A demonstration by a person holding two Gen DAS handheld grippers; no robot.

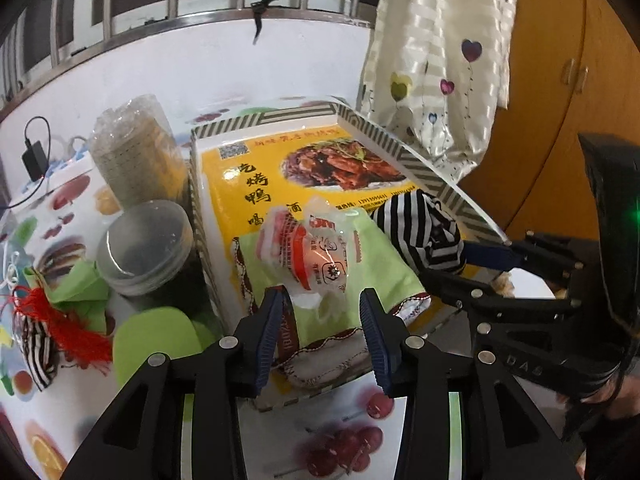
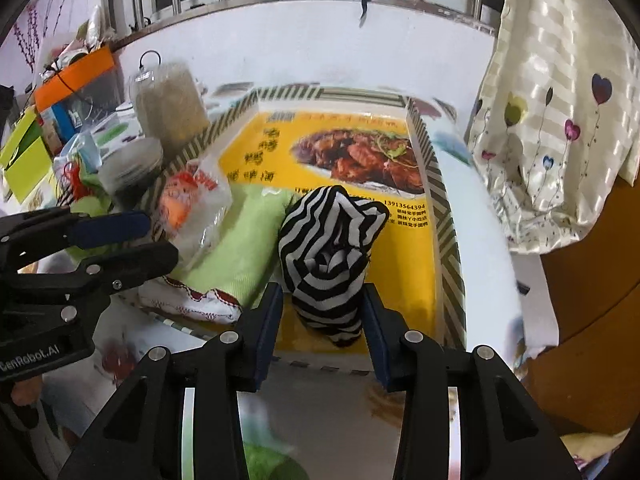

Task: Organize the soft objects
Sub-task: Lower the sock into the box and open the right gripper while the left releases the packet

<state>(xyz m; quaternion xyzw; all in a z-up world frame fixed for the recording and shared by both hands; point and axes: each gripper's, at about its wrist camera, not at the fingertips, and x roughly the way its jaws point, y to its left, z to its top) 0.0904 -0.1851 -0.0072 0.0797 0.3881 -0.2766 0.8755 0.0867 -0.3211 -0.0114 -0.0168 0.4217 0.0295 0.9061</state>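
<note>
A shallow tray (image 1: 420,152) (image 2: 444,216) with a striped rim and a yellow roast-duck print on its floor sits on the table. A green cloth (image 1: 380,272) (image 2: 244,236) lies inside, with a clear plastic bag (image 1: 308,252) (image 2: 192,200) printed in red on top of it. My left gripper (image 1: 322,294) (image 2: 156,236) is open, and the bag's near end lies loose between its fingertips. A black-and-white striped rolled cloth (image 1: 424,228) (image 2: 324,264) stands on the tray floor. My right gripper (image 2: 323,287) (image 1: 448,264) is open around it, pads just beside it.
Left of the tray stand a tall plastic jar of grain (image 1: 132,160) and a metal-lidded jar (image 1: 148,244). A red tassel (image 1: 60,320), another striped cloth (image 1: 38,352) and green paper (image 1: 156,336) lie nearby. A curtain (image 2: 552,120) and wooden cabinet (image 1: 560,100) are on the right.
</note>
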